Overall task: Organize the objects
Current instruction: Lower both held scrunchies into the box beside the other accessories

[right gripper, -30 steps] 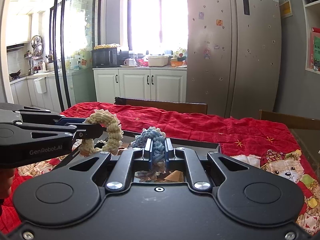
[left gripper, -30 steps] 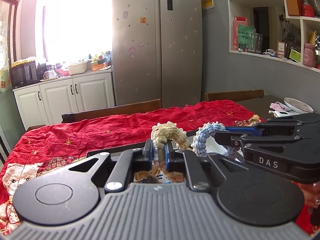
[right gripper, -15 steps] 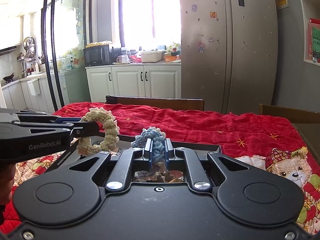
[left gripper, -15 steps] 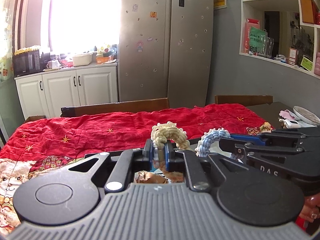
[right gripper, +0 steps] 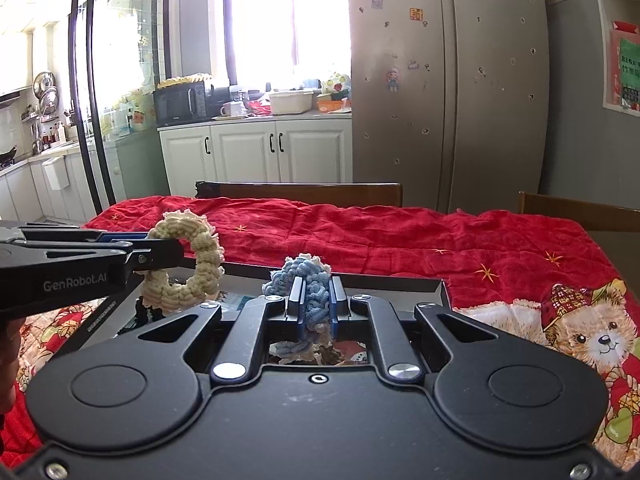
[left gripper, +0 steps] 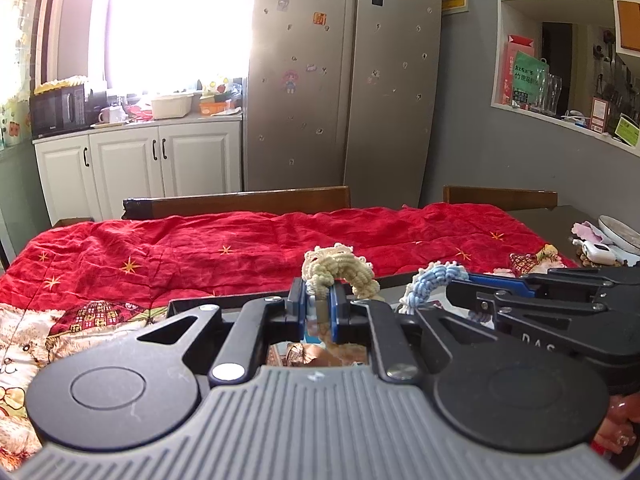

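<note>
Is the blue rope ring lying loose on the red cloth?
No, the blue rope ring is clamped between the right tongs, above a dark box.

A bright window [left gripper: 172, 20] washed out the far wall, its glare too strong to show anything outside. Below it ran white cabinets [left gripper: 140, 168] under a cluttered counter [right gripper: 280, 114], with a black microwave [left gripper: 58, 110] at the left end. A tall steel fridge [left gripper: 344, 80], dotted with magnets, stood beside them against a grey wall [left gripper: 472, 140]. White shelves [left gripper: 568, 60] curved along the right. A red quilt [left gripper: 240, 252] with gold stars and a bear print [right gripper: 592, 328] covered the table, and two wooden chair backs [left gripper: 240, 202] rose behind it. In the right view, a dark-framed glass door [right gripper: 92, 100] opened on what seemed a second kitchen.
</note>
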`<state>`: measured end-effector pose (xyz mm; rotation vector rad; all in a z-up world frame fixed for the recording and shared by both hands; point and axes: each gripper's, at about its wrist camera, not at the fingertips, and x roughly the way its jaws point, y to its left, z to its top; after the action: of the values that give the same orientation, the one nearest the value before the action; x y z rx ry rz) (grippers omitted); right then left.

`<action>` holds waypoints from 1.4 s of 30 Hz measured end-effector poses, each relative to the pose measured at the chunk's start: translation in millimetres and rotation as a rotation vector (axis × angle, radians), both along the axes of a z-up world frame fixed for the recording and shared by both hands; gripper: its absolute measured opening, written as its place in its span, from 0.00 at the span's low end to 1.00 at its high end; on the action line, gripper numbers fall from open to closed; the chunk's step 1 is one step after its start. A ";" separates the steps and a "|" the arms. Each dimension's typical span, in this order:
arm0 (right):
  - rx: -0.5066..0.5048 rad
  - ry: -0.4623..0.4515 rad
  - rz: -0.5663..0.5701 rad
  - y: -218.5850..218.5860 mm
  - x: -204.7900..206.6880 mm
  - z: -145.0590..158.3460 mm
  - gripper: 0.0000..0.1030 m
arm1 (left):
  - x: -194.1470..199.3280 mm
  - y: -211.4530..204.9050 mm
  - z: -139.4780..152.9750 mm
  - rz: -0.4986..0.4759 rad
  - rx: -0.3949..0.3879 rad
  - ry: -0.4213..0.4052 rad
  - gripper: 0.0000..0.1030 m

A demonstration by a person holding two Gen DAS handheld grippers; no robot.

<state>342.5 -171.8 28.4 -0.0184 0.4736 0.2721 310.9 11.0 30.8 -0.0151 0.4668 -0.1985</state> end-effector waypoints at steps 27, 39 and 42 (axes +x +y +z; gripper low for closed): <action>0.054 0.085 -0.035 -5.9 32.4 -35.6 0.11 | 24.0 8.5 -32.2 0.050 0.015 0.091 0.14; 0.037 0.110 -0.032 -0.8 33.7 -42.1 0.11 | 26.5 10.7 -35.0 0.055 0.012 0.109 0.15; 0.032 0.118 -0.034 -0.4 33.6 -43.9 0.11 | 26.4 10.0 -35.2 0.053 0.016 0.109 0.16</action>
<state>376.1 -172.2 -15.5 0.0371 0.5859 0.2487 337.3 21.0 -4.4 -0.0231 0.5757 -0.1423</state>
